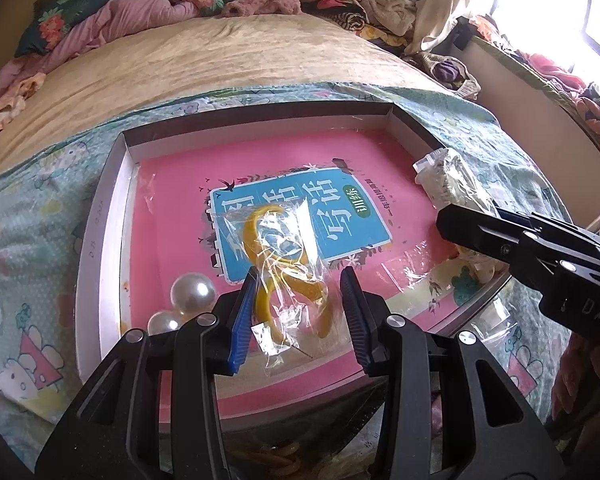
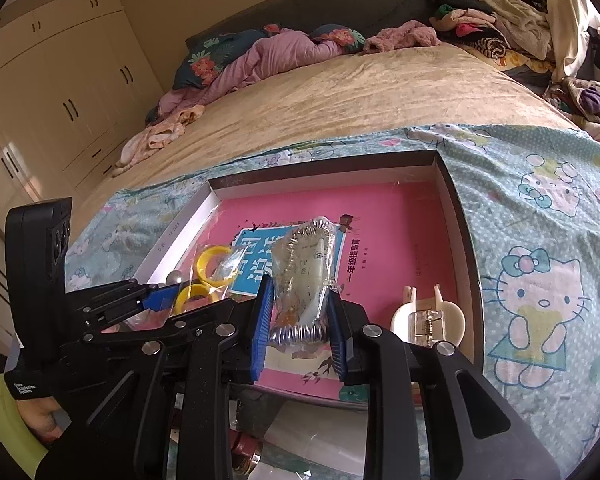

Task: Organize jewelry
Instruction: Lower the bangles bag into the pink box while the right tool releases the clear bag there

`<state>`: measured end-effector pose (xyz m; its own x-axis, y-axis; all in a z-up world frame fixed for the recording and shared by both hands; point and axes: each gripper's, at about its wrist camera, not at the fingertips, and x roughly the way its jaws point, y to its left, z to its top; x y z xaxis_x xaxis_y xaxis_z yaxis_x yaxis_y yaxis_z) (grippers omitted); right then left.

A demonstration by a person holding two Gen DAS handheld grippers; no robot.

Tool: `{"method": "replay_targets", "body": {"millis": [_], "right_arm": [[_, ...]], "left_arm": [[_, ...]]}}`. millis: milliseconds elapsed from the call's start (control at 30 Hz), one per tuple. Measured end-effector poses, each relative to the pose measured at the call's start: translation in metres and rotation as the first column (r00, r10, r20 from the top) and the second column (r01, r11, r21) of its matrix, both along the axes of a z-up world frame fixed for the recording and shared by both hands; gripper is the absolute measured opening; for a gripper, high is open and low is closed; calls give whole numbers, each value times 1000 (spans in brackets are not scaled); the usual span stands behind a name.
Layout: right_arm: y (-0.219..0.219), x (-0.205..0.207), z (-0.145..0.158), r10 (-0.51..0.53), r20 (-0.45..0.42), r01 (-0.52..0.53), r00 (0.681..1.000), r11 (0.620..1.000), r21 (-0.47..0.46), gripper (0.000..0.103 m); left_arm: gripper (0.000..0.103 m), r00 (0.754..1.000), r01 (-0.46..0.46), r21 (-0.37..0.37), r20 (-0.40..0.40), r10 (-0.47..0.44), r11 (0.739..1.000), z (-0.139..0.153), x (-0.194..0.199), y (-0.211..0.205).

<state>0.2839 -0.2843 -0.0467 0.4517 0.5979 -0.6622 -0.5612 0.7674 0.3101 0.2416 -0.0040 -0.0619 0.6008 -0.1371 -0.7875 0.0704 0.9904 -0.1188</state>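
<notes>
**Mei:** Both pairs of fingers are closed on packets. The left gripper (image 1: 300, 312) pinches a clear bag of yellow rings (image 1: 284, 264) between its blue pads, with the bag's far end lying on the pink book (image 1: 172, 248). The right gripper (image 2: 298, 320) is clamped on a clear bag with a silver coiled piece (image 2: 304, 280), low over the same book.

**Jun:** What could go wrong?

**Mei:** I'd guess the film is slick and crumpled. The left pads seem to catch mostly plastic, so the rings could slide inside the bag or the bag could slip free. On the right, the coil's weight hangs near the pads; a tilt might twist it out.

**Jun:** Anything nearby to knock?

**Mei:** Two pearls (image 1: 192, 294) sit just beside the left fingers, touching each other. A nudge would likely roll them across the cover.

**Jun:** Count it all.

**Mei:** Two grippers, two bags, two pearls, two yellow rings as the right view shows them, one cream hair claw (image 2: 428, 320), one book, one shallow box (image 1: 100, 216) holding everything, on the bed's cartoon sheet (image 2: 540, 280).
</notes>
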Motion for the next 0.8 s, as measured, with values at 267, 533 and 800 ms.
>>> {"method": "replay_targets", "body": {"millis": [267,533,800], "right_arm": [[11,1,-11,27,-16,-28,999,999,-41,24],[16,3,-19,35,-36,-37,999,997,-64,26],[14,3,-20,30,-54,-33,998,998,-54,27]], "left_arm": [[32,1000,-24,-2,-3,24,1000,-4,4,9],[33,999,-33,-3,-3,33,999,-4,6,12],[33,999,-34,-6,-5,34,999,-5,6,12]]}}
